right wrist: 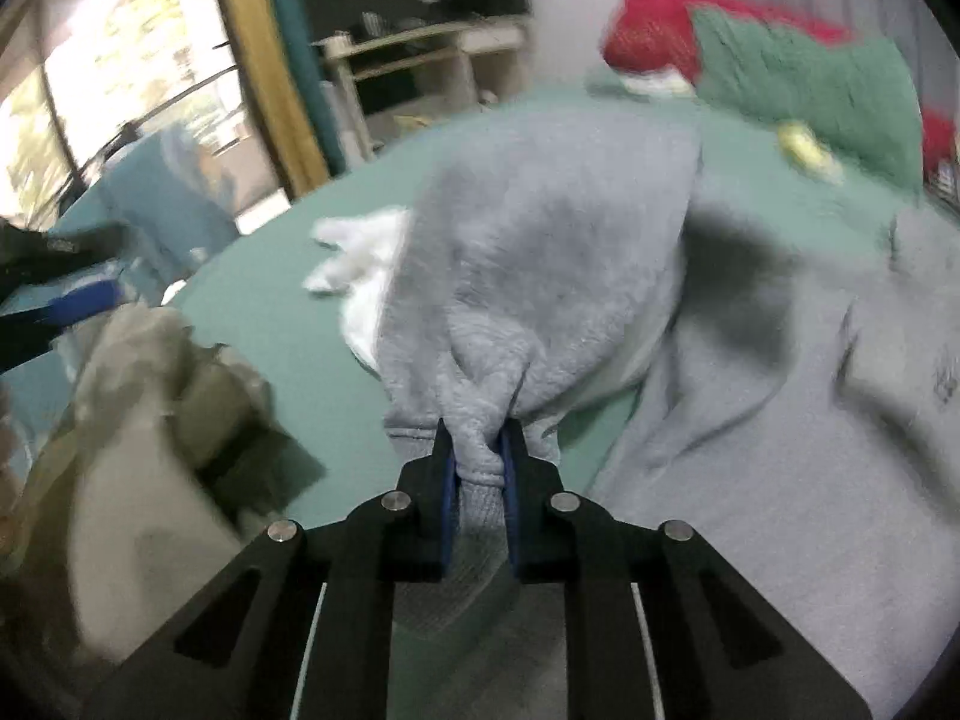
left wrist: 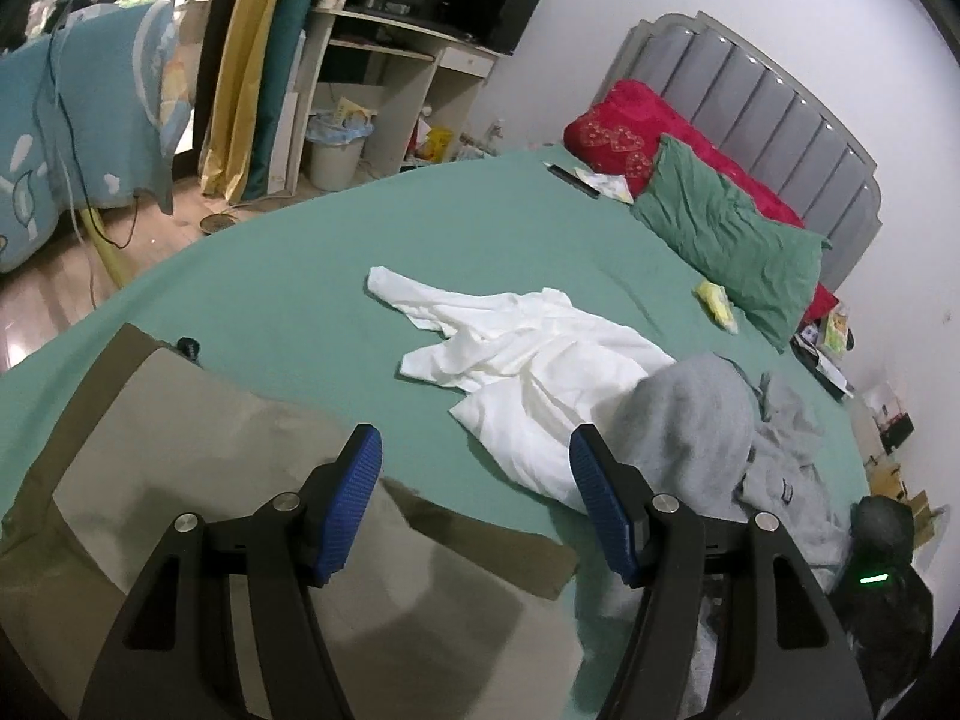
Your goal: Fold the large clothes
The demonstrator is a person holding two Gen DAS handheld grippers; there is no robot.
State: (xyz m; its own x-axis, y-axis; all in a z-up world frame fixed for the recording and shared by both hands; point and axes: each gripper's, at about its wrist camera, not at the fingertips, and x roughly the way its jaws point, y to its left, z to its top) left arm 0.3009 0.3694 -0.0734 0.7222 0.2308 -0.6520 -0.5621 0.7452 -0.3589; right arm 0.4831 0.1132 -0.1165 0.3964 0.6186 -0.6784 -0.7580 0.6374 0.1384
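A grey sweatshirt (right wrist: 540, 252) lies bunched on the green bed sheet (right wrist: 288, 324); my right gripper (right wrist: 478, 450) is shut on a gathered fold of it and holds that part lifted off the bed. The same grey sweatshirt (left wrist: 696, 414) shows at the right in the left wrist view. My left gripper (left wrist: 474, 468) is open with nothing between its blue pads (left wrist: 354, 504), hovering over the bed between a folded khaki garment (left wrist: 210, 450) and a crumpled white garment (left wrist: 540, 360). The right wrist view is motion-blurred.
A green pillow (left wrist: 732, 240) and a red pillow (left wrist: 624, 126) rest against the grey headboard (left wrist: 750, 90). A small yellow item (left wrist: 717, 300) lies near the pillows. Beyond the bed's far edge stand a desk (left wrist: 390, 48), a waste bin (left wrist: 336, 150) and curtains (left wrist: 246, 60).
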